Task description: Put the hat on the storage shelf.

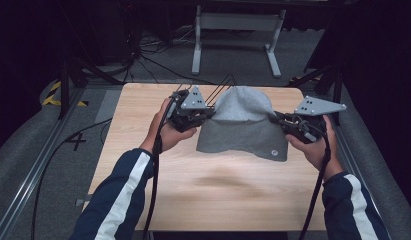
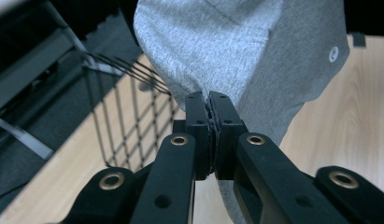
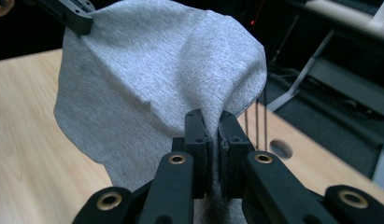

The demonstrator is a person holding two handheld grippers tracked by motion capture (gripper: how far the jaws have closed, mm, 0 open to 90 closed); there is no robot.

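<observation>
A grey garment [image 1: 241, 125] hangs stretched between two hand-held grippers above a light wooden desk [image 1: 213, 190], its lower edge hanging free above the wood in the high view. The left hand-held gripper [image 1: 209, 113] is clamped tight on the garment's left edge, its jaws pressed together with a fold of grey knit pinched between them, as the left gripper view shows at the left hand-held gripper [image 2: 211, 100]. The right hand-held gripper [image 1: 274, 118] bites the opposite edge in the same way; in the right gripper view the cloth [image 3: 152, 88] bunches into the closed jaws of the right hand-held gripper [image 3: 213, 116] and spreads away across the frame to the other gripper at the top left corner. The fabric bulges upward in a rounded hump between the two grips, then falls in a flatter panel that carries a small round white logo [image 1: 274, 152] near its lower right corner. A person's hands hold both tools, forearms in dark sleeves with white stripes [image 1: 124, 192]. Behind the garment, at the desk's far edge, stands a black wire basket [image 2: 129, 126]. A white metal stand [image 1: 238, 35] sits on the grey floor beyond.
</observation>
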